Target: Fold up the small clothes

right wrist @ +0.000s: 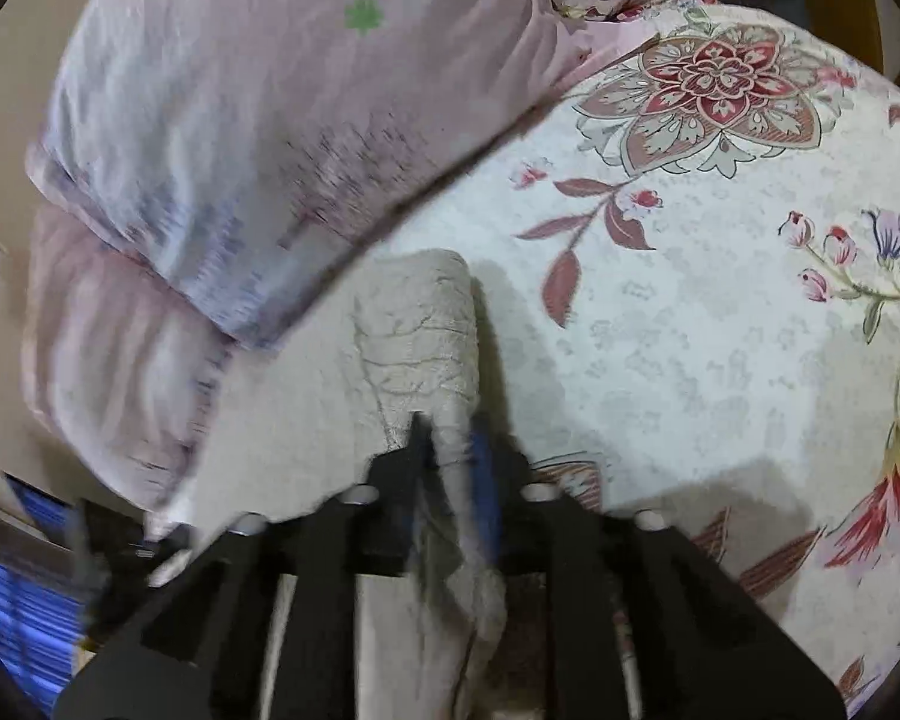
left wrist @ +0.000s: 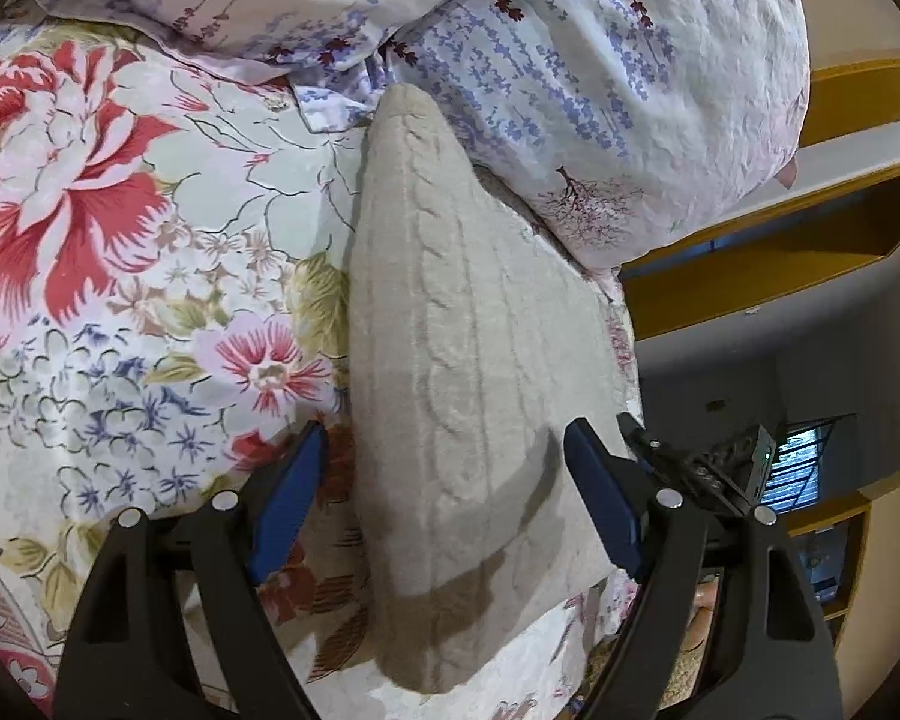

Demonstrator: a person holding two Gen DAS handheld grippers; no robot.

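Observation:
A beige cable-knit garment (left wrist: 450,324) lies folded into a long strip on the floral bedsheet (left wrist: 120,240). My left gripper (left wrist: 447,429) hovers over its near end, open wide. Its blue pads (left wrist: 288,492) stand on either side of the knit without touching it. In the blurred right wrist view, the same beige knit (right wrist: 414,336) rises in a bunched fold from the sheet. My right gripper (right wrist: 450,438) has its fingers close together, with a ridge of that knit pinched between them.
Lavender-print pillows (left wrist: 600,90) lie just beyond the garment's far end, and a pink-white pillow (right wrist: 240,138) is close on the left. Wooden shelving (left wrist: 810,228) and the bed edge are to the right. Black hardware (left wrist: 708,468) sits beside my left gripper's right finger.

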